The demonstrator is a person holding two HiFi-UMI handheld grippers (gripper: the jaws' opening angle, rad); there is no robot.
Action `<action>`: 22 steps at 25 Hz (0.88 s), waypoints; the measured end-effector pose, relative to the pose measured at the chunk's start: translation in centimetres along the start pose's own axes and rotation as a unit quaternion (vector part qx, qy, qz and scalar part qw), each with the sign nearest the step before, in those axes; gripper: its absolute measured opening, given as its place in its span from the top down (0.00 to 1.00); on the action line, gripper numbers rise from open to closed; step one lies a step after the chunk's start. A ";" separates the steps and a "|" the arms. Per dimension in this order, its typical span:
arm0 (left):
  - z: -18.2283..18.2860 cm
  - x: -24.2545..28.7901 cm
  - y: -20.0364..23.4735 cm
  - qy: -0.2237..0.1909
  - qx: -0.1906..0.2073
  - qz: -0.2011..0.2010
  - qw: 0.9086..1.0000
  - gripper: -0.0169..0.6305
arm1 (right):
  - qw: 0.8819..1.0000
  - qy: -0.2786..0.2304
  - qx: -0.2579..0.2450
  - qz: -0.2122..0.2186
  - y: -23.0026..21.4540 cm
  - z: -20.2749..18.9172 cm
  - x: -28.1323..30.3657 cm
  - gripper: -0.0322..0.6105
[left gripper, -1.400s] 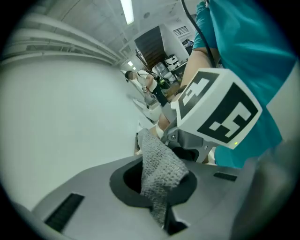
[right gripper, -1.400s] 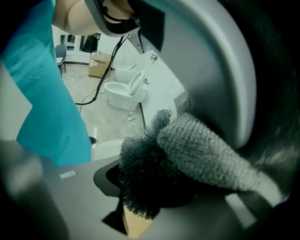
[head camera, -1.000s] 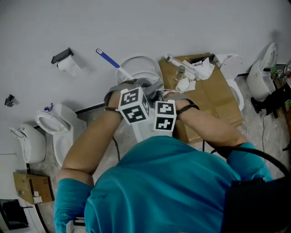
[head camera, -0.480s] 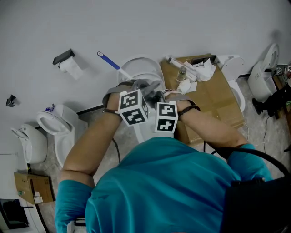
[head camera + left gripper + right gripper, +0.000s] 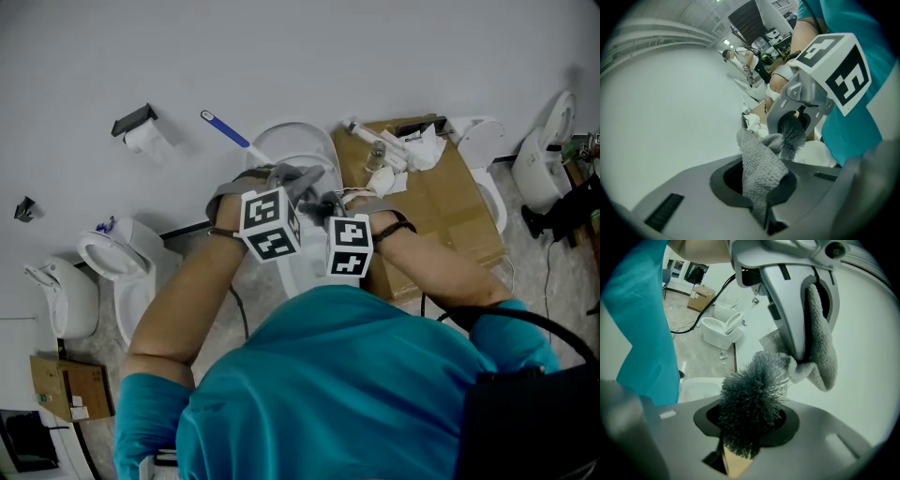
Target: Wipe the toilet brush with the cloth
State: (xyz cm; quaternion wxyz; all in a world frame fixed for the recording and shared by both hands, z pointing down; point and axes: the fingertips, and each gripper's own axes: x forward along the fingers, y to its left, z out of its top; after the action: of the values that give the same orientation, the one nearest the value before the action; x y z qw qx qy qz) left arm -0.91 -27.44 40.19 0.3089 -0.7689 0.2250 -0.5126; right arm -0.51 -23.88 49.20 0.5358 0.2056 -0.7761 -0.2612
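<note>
Toilet brush (image 5: 750, 394) in right gripper (image 5: 747, 427), bristle end forward, touching cloth (image 5: 820, 357)

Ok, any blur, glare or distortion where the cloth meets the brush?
Left gripper view: heavy fisheye, dark corners, cloth and brush in focus. Right gripper view: same warp, bristles crisp, floor behind soft. Head view: flat even light, no glare, contact too small to judge.
</note>
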 end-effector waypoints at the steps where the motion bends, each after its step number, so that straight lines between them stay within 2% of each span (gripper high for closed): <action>1: -0.1 0.0 0.1 0.001 0.000 0.002 1.000 0.95 | 1.000 0.000 -0.001 -0.001 0.0 -0.1 0.0 0.72; 22: -2.3 -1.0 3.0 0.026 -0.008 0.044 0.999 0.95 | 1.000 -0.008 -0.017 -0.008 0.4 -0.5 -0.3 0.72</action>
State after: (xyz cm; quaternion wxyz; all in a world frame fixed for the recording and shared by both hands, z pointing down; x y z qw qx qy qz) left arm -3.55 -29.43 38.09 0.3185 -0.7471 0.2706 -0.5169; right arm 0.02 -23.45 49.40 0.5312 0.2005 -0.7740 -0.2804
